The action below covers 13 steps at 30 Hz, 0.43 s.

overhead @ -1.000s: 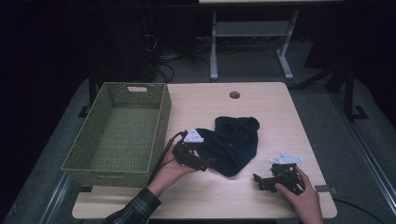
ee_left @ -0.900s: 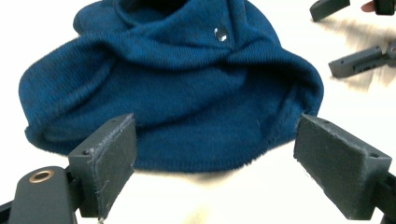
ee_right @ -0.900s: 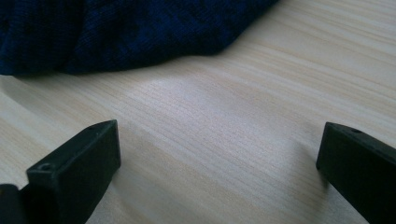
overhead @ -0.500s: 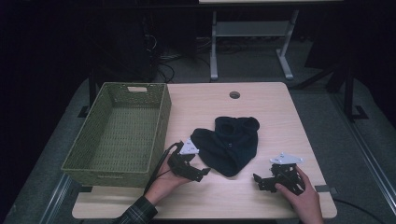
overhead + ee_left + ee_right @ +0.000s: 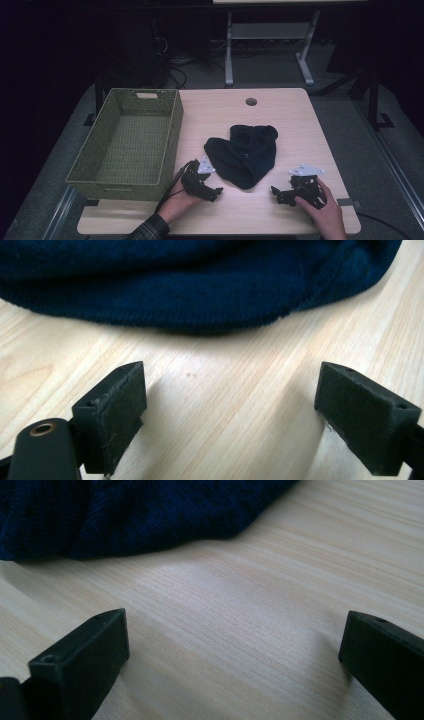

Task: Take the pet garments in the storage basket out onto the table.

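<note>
Since a second ago I'm backing my left gripper [image 5: 212,191] off the dark knit garment [image 5: 245,154]; both it and my right gripper [image 5: 280,194] are gaping wide, empty.

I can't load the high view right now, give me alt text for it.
A dark knit garment lies crumpled mid-table, with an open gripper at each near corner: the left gripper just off its near-left edge, the right gripper off its near-right, neither touching it. An empty green woven basket sits on the table's left side.
</note>
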{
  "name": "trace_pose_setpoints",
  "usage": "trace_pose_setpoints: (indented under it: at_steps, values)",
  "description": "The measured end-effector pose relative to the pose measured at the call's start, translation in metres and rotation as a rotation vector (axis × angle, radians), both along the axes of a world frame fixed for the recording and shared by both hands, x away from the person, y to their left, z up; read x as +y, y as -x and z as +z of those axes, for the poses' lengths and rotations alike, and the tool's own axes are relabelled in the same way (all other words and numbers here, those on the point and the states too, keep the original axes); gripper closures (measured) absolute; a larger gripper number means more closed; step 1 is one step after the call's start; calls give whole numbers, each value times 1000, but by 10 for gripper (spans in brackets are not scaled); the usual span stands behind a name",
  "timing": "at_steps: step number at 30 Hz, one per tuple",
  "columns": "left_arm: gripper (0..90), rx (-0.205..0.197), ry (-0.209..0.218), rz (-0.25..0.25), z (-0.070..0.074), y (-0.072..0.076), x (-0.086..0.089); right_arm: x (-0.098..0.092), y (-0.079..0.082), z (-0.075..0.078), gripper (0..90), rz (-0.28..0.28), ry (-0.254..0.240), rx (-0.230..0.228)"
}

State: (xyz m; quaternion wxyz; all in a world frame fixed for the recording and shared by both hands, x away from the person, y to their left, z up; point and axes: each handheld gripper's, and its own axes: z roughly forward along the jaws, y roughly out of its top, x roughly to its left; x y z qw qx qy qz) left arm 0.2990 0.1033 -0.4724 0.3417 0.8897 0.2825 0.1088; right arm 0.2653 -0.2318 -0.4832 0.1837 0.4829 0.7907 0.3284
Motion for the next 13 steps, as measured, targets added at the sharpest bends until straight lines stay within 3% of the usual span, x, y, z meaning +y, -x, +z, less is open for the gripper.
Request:
trace_pose_setpoints:
  at_steps: [5, 13]
  values:
    - [126, -36, 57, -1, -6, 3, 4, 0, 0, 0, 0, 0, 0, 0]
    - [127, -37, 55, 9, -6, 4, 5, 0, 0, 0, 0, 2, 2, -2]
